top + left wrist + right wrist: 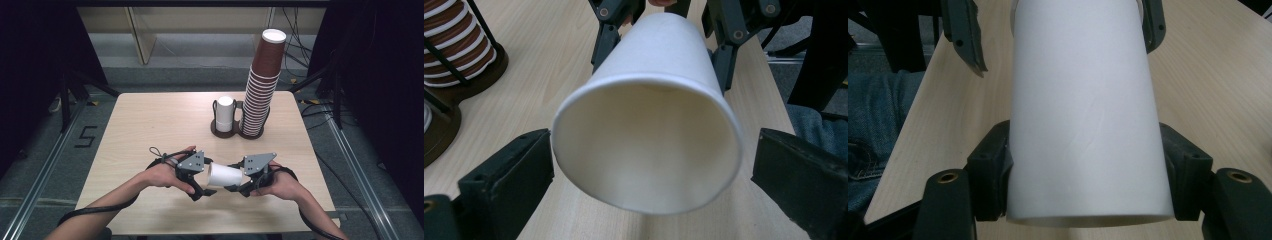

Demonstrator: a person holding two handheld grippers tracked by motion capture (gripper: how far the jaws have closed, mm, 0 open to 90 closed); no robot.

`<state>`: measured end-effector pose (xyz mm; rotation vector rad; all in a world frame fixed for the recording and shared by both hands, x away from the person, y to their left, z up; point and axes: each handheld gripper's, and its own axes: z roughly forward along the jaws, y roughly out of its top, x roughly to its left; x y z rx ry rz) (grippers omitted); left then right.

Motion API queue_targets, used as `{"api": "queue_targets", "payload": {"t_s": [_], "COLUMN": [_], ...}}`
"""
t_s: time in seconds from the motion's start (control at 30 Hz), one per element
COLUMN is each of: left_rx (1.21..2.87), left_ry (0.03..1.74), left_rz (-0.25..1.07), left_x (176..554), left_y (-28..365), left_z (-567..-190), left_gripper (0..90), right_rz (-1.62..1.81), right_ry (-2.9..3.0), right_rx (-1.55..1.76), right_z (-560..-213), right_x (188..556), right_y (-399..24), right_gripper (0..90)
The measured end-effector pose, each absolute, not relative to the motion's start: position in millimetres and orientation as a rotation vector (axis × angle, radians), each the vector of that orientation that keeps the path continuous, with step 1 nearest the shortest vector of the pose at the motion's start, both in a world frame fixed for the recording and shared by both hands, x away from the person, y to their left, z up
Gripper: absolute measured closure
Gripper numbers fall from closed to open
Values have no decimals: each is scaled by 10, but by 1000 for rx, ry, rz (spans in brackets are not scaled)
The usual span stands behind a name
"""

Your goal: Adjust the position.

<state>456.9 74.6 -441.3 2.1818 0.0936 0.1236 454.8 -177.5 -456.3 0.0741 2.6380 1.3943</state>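
Cup [225, 175] between both grippers — holder [239, 131] behind.

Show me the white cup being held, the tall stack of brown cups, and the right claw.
white cup [226, 175], high view, on its side wall.
stack of brown cups [261, 95], high view, mid-stack on the ribbed rims.
right claw [1088, 165], right gripper view, midway between its pads, which press on the cup.

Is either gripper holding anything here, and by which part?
The right gripper clamps the white paper cup by its narrow base end. The left gripper stands open around the cup's rim, its pads clear of it.
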Motion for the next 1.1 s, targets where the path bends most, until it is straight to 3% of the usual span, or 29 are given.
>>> {"api": "queue_targets", "payload": {"t_s": [1.1], "left_rx": [2193], "left_ry": [70], "left_rz": [118], "left_x": [4552], "left_y": [698], "left_z": [-4413], "left_gripper": [249], "right_rz": [1414], "right_ry": [2682], "right_rx": [51], "right_z": [-4574], "right_x": [4523], "right_y": [-1738], "right_gripper": [354]}}
